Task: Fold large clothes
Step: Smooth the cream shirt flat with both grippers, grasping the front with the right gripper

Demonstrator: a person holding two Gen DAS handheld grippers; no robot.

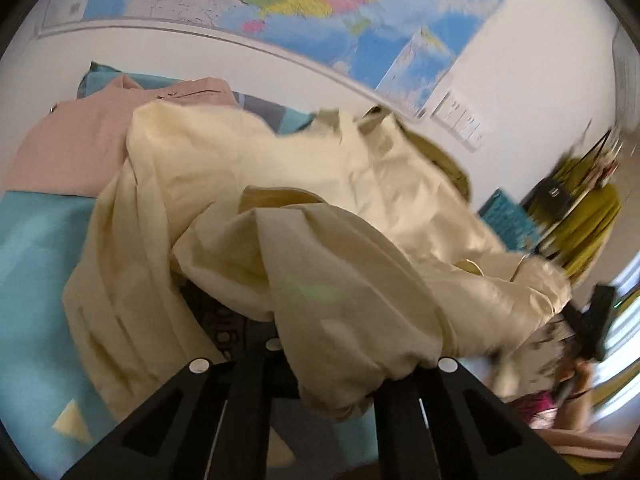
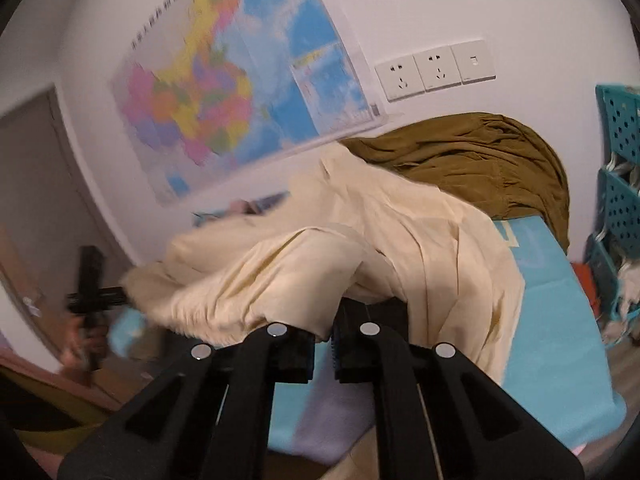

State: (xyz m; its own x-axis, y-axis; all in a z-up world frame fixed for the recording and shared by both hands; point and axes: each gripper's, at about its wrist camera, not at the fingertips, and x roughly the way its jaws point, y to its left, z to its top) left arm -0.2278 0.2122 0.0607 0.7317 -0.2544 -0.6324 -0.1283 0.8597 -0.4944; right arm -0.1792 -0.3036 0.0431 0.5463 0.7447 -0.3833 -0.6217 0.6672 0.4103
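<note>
Right gripper (image 2: pixel 322 342) is pinched on a bunched fold of the cream garment (image 2: pixel 360 240), which drapes up and forward from its fingertips across the light blue mat (image 2: pixel 560 320). Left gripper (image 1: pixel 320 360) has the same cream cloth heaped over its fingers, so I can't tell if it's clamped. Ahead and right of the right gripper there's an olive garment (image 2: pixel 480 160) against the wall, under the map (image 2: pixel 224 92); a pink one (image 1: pixel 80 140) lies forward-left of the left gripper.

A colourful map (image 2: pixel 240 92) hangs on the white wall. Beside it are wall sockets (image 2: pixel 434 70). Teal perforated baskets (image 2: pixel 620 160) stand at the right.
</note>
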